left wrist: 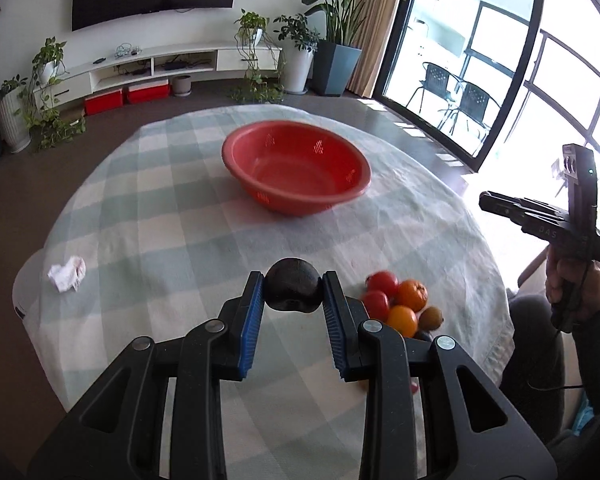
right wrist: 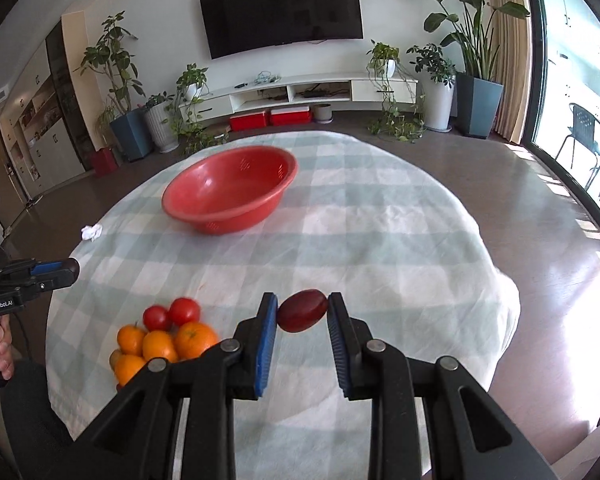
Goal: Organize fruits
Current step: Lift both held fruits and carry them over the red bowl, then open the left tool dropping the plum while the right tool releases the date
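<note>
Fruit is held in both grippers, above a table covered with a pale green and white checked cloth [right wrist: 380, 216]. A dark, nearly black rounded fruit [left wrist: 294, 288] is clamped between the blue pads of the left gripper [left wrist: 293, 289], whose jaws are drawn in tight against its two sides. A dark red oval fruit [right wrist: 302, 311] is pinched in the same way by the right gripper [right wrist: 302, 311], its long axis lying across the gap between the pads. Both fruits are carried clear of the cloth.

The rest of the fruit is gathered in one heap near the table's near edge. In the right wrist view two red tomatoes [right wrist: 171, 313] are seen at the far side of the heap, with several oranges [right wrist: 160, 346] packed against them and touching one another. In the left wrist view a small brown fruit [left wrist: 431, 317] is seen at the right edge of the same heap.

Farther back on the cloth a red plastic basin [left wrist: 236, 160] with slotted walls is set upright, and nothing is seen inside it. It stands well apart from the heap. A crumpled white tissue [left wrist: 67, 273] lies near the left edge of the table.

Beyond the table a dark wall-mounted screen [right wrist: 280, 10], a low white cabinet [right wrist: 300, 92] and several potted plants [right wrist: 476, 64] are seen.
</note>
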Action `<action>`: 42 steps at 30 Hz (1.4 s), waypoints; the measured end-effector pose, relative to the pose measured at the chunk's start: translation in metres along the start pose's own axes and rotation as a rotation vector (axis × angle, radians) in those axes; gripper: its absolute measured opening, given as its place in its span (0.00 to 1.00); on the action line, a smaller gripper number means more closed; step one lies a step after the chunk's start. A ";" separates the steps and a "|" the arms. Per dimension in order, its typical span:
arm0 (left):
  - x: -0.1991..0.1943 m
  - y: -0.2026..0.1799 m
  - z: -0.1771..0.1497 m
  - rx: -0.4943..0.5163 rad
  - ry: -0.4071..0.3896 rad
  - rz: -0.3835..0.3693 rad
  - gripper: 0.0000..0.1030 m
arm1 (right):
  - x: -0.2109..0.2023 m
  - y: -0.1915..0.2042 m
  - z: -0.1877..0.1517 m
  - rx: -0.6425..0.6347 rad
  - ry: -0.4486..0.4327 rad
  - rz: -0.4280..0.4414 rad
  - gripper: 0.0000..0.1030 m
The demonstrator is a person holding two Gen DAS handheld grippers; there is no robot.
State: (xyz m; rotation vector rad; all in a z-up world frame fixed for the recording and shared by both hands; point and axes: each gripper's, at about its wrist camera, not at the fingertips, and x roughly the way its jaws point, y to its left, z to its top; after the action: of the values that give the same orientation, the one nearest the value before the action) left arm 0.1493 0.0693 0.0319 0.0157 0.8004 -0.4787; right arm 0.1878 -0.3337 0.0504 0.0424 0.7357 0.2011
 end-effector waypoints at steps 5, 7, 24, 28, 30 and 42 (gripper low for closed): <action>0.020 -0.005 0.071 0.061 -0.032 0.030 0.27 | 0.012 0.001 0.056 -0.043 -0.059 0.062 0.27; 0.039 -0.007 0.094 0.079 -0.017 0.041 0.27 | 0.023 0.008 0.075 -0.067 -0.061 0.100 0.27; 0.204 0.005 0.122 0.134 0.234 0.053 0.27 | 0.167 0.079 0.116 -0.296 0.193 0.212 0.27; 0.220 0.000 0.118 0.183 0.255 0.066 0.27 | 0.185 0.085 0.112 -0.345 0.233 0.194 0.27; 0.226 0.000 0.117 0.188 0.262 0.066 0.27 | 0.192 0.084 0.110 -0.354 0.251 0.185 0.27; 0.240 0.000 0.113 0.239 0.271 0.115 0.27 | 0.224 0.085 0.106 -0.374 0.319 0.147 0.27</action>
State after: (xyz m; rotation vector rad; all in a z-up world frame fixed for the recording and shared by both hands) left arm 0.3701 -0.0498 -0.0550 0.3529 0.9971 -0.4662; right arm 0.4066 -0.2027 -0.0107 -0.2985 1.0025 0.4906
